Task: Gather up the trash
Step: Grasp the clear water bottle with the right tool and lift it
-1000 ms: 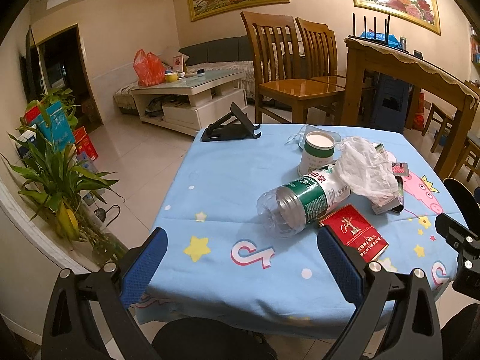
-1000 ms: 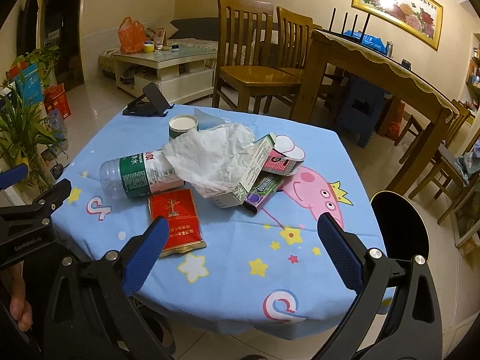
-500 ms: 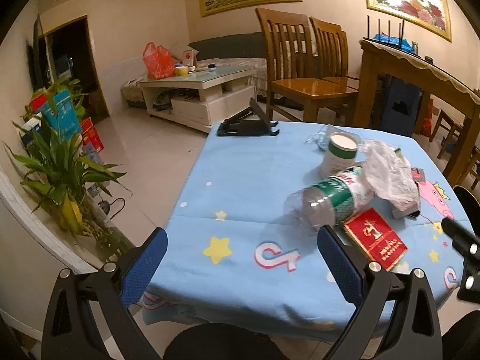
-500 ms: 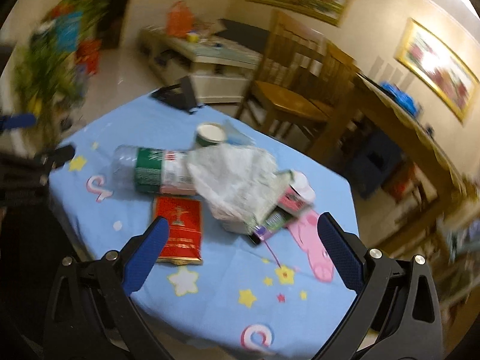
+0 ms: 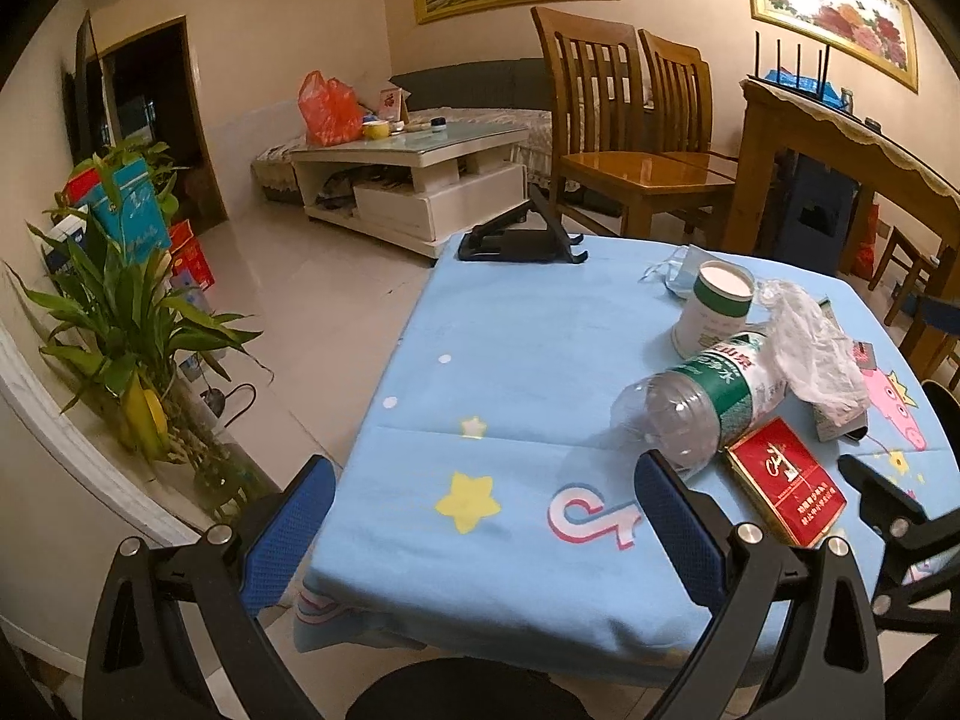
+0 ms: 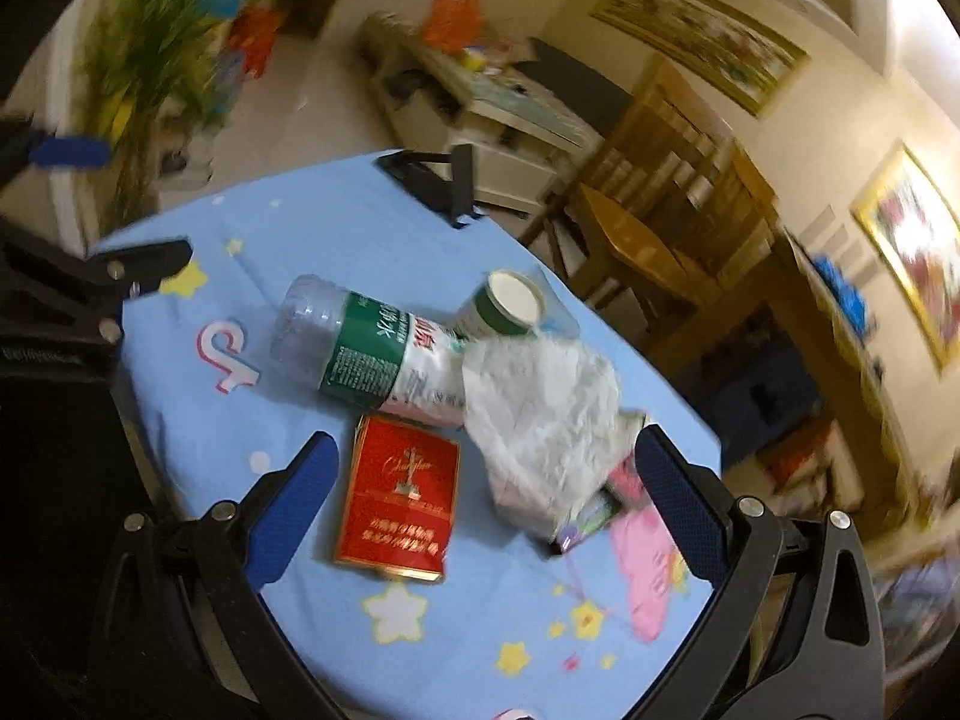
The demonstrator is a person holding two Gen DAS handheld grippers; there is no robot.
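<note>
The left gripper [image 5: 480, 516] hangs spread wide with nothing between its blue pads [image 5: 288, 531], low over the near edge of a table [image 5: 528, 348] under a blue cloth with stars. Off to its left stands a plant [image 5: 126, 324] on the floor; straight ahead the cloth is bare, and at the far edge sits a black stand [image 5: 519, 237]. Ahead and to the right of its right finger lies the trash heap: a clear bottle [image 5: 699, 405] with a green label on its side, base toward the gripper; behind it a white cup [image 5: 714, 309] upright; a crumpled bag [image 5: 816, 354] draped over the bottle's far end; and a red pack [image 5: 785, 480] flat on the cloth just right of the finger, touching the bottle. At the right edge a black part of the other tool shows. The right gripper [image 6: 480, 510] is likewise wide apart and empty, tilted over the heap in a blurred view. The pack [image 6: 396, 507] lies between its fingers, close to the left one; the bottle [image 6: 372, 351] lies just beyond the pack; the cup [image 6: 507, 306] stands behind that; the bag [image 6: 540, 414] spreads ahead toward the right finger, over some small boxes [image 6: 591, 513].
</note>
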